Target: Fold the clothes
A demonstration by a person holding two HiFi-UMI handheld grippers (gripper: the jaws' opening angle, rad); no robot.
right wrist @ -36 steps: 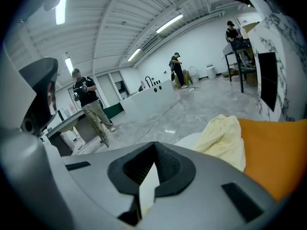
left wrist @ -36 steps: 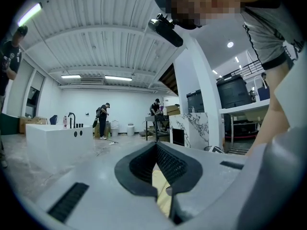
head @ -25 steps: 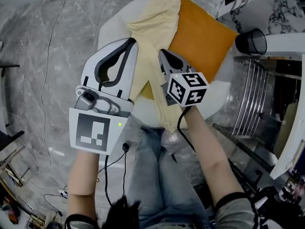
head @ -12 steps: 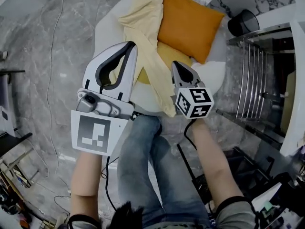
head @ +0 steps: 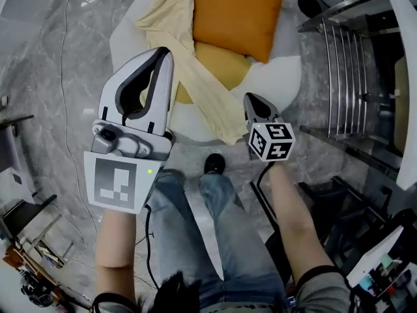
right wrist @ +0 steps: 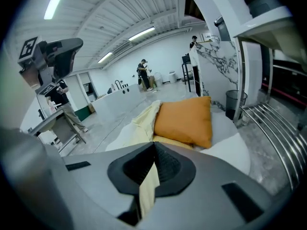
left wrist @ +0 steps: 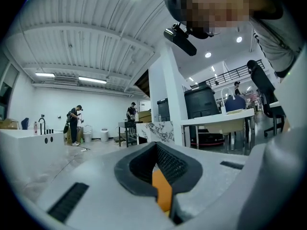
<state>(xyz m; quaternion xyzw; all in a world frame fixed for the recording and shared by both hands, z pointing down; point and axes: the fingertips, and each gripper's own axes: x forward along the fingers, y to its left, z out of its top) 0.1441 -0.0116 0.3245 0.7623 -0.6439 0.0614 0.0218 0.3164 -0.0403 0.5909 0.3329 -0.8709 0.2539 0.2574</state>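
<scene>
Table: we stand at a low round white table (head: pixel 280 83) on a marble floor (head: pixel 58 77), with our knees just off its near edge.

Orange cushion: the orange cushion (head: pixel 238 15) lies at the far edge, right of centre. It is clear of the work, but it overlaps the cloth below it.

Pale yellow garment: the pale yellow garment (head: pixel 195 77) runs as one long rumpled band from the far left edge diagonally across to the near edge. It ends there just beside the right gripper.

Right tongs: the right gripper (head: pixel 251 98) is over the near right edge, tilted down. Its jaws are pressed together on a thin fold of the pale yellow garment, and a strip of it hangs from the pinch in the right gripper view. We judge that it grips near the end so the length can be drawn out straight before any fold.

Left tongs: the left gripper (head: pixel 163 53) is raised over the near left edge, pointing about level, with its jaws together. An orange strip shows in the slot under the tips. We take it for a pinch of the orange-yellow cloth (head: pixel 218 64), though it may only be seen through the gap.

Orange-yellow cloth: it lies mid-table, partly under the cushion, and the pale band crosses it.

Stage: early, in our judgement, since nothing lies flat or folded yet.

Risk: the cushion weighs on the cloth, so a pull toward us could drag it along.
</scene>
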